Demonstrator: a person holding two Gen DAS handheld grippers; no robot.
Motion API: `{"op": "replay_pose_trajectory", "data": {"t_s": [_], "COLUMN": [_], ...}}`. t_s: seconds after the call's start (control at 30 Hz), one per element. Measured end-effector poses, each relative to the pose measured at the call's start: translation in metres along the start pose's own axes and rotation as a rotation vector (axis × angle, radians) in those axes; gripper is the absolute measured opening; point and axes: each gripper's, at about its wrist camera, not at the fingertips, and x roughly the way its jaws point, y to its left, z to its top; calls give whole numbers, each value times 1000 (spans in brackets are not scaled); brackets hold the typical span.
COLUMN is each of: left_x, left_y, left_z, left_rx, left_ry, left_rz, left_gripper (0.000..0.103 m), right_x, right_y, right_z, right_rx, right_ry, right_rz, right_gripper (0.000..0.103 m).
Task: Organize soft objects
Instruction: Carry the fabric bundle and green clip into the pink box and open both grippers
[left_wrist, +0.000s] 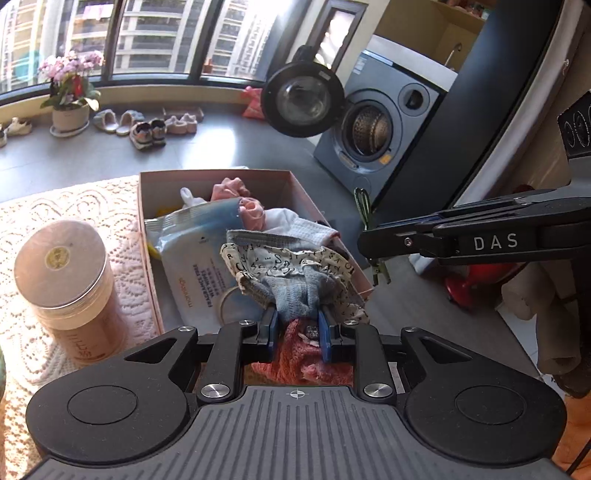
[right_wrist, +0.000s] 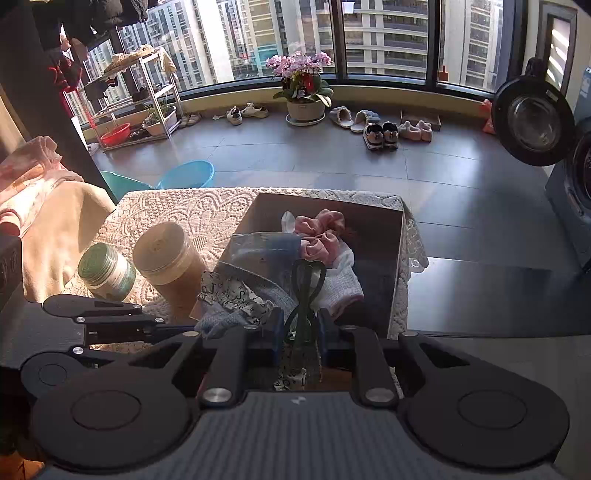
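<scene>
Both grippers tilting down over box (left_wrist: 147, 206); left gripper (left_wrist: 297, 330) pinching cloth (left_wrist: 295, 273), right gripper (right_wrist: 301, 332) pinching green loop (right_wrist: 306, 284).

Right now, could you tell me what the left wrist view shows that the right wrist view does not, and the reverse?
Only the left wrist view shows the washing machine drum, the wet wipes pack and the left gripper shut on the letter-print cloth. Only the right wrist view shows the green-lidded jar, the blue basins, the metal rack and the right gripper shut on a dark green strap. Both share the cardboard box, the tan jar, the pink orchids and the lace cloth.
</scene>
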Motion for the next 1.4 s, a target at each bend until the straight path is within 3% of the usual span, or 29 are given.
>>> {"op": "replay_pose_trajectory", "data": {"t_s": [0.17,0.43,0.53,0.67,0.9,1.27,1.4], "left_x": [18,66,70,73,82,87,88], "left_y": [20,44,43,37,36,44,50], "left_z": [23,36,36,37,47,53,53], "left_rx": [-48,-54,-32,10,17,20,21], "left_ry": [-109,-24,-26,-13,-8,-38,-65], "left_rz": [53,118,125,124,156,170,153], "left_gripper": [25,25,25,25,25,29,30], "right_x": [13,68,80,87,116,118,104], "right_y": [-17,-31,-36,-35,-15,-14,-9], "right_z": [0,0,6,24,36,31,33], "right_rx": [17,74,107,114,101,126,128], "right_ry": [-70,-19,-54,-79,-50,-76,-129], "right_rz": [-62,-4,14,4,-26,-54,-57], "right_gripper": [18,18,19,19,18,19,32]}}
